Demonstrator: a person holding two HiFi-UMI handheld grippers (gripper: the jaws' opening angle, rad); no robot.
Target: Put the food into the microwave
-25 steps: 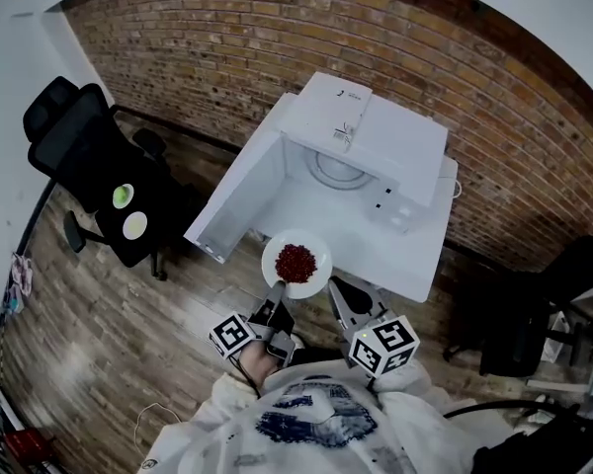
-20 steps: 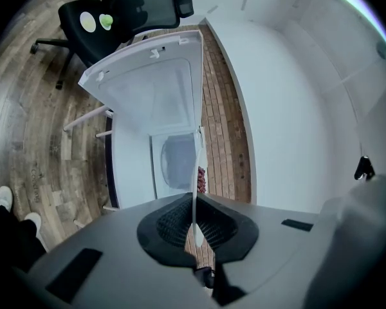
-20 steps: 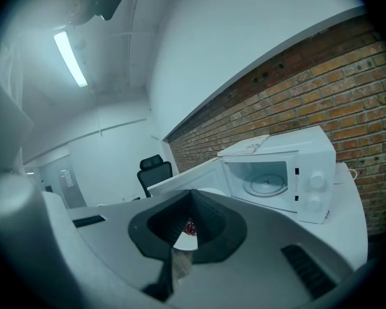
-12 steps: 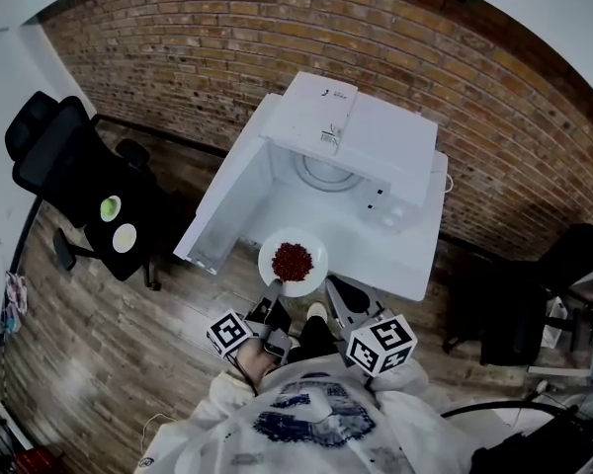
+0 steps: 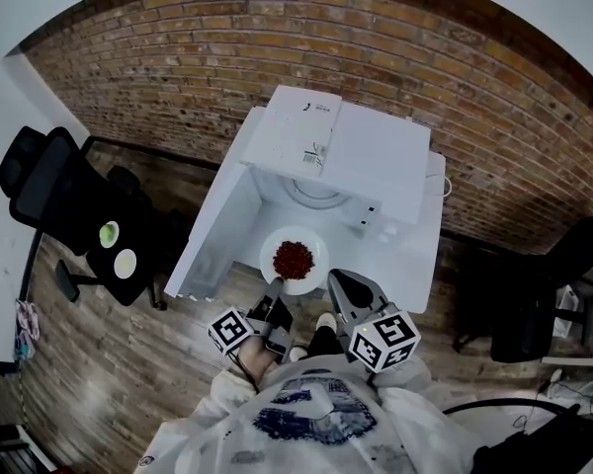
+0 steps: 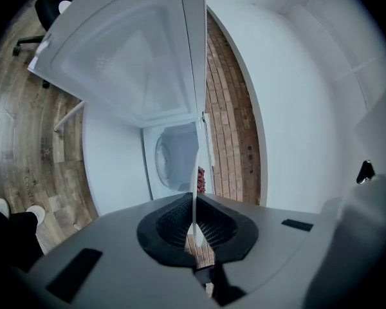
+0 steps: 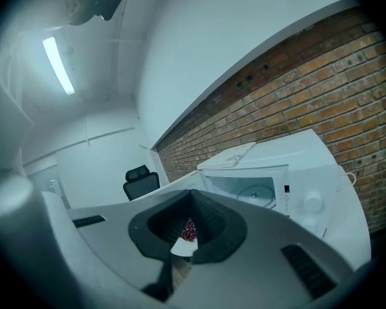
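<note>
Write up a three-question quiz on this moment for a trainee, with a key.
1. True or false: the door of the microwave is shut.
2. Which gripper holds the white plate by its near rim? A) left B) right C) both
3. Fill in: the food heaped on the plate is ___ in colour.

Key:
1. False. The door stands swung open to the left.
2. A. The left gripper is clamped on the rim.
3. Red.
</note>
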